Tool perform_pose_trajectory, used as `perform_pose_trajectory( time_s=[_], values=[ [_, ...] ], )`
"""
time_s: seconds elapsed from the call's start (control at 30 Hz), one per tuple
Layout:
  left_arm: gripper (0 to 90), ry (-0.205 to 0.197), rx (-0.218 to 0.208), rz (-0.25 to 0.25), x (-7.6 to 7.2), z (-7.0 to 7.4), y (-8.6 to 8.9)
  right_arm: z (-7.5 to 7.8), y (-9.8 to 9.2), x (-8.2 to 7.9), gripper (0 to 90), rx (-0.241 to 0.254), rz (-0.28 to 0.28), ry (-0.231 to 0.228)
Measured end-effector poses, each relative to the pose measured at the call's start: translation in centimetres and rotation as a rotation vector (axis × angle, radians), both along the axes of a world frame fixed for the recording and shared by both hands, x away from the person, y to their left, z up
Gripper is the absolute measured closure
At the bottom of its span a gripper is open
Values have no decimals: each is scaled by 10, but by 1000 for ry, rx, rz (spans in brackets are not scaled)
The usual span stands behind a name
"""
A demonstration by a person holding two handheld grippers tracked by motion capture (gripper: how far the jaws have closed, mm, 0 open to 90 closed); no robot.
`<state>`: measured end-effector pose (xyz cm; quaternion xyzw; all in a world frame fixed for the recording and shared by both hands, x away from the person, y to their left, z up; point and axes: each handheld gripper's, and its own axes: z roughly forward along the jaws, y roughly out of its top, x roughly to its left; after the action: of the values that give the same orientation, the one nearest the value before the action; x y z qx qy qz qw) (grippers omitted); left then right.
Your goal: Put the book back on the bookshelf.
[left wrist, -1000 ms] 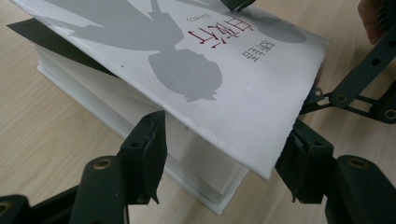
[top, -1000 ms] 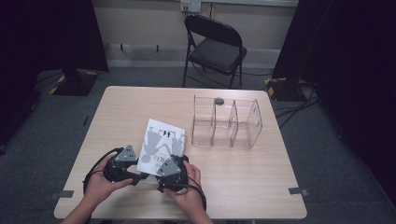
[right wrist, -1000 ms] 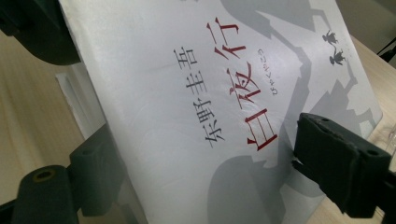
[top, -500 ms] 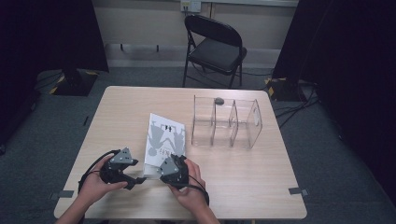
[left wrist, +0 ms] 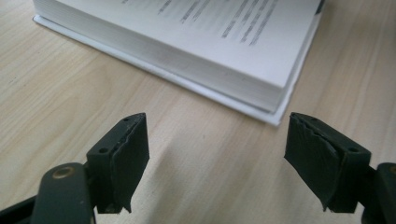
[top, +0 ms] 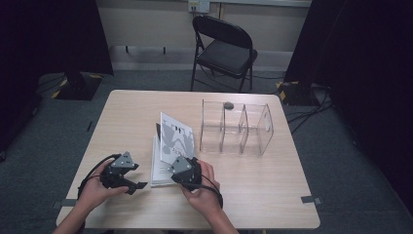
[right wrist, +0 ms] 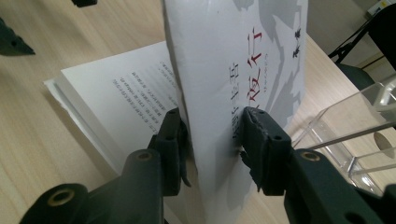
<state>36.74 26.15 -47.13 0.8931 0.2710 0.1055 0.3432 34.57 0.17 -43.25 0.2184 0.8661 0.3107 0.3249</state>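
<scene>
Now right gripper (right wrist: 212,140) pinches raised book cover (right wrist: 243,70) | left gripper (left wrist: 217,144) low, fingers apart

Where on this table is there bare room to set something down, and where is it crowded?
Free: the table's far-left stretch beyond the book, and the near-right corner below the clear organizer. Crowded: the near middle, where the left gripper, right gripper and book cluster.

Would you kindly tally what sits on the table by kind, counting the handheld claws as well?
Books: 1, the book, its cover raised
Clear acrylic organizers: 1, the organizer
Claws: 2, the left claw and the right claw
Total: 4
</scene>
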Motion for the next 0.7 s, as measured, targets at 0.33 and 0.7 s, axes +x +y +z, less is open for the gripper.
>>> perform_pose_trajectory(
  time_s=[0.33, 0.7],
  values=[
    [200, 0, 40, -27, 4, -7, -7, 26, -4, 3, 653, -8, -29, 31],
    [203, -26, 53, -29, 7, -9, -15, 49, -4, 5, 658, -23, -30, 99]
  ],
)
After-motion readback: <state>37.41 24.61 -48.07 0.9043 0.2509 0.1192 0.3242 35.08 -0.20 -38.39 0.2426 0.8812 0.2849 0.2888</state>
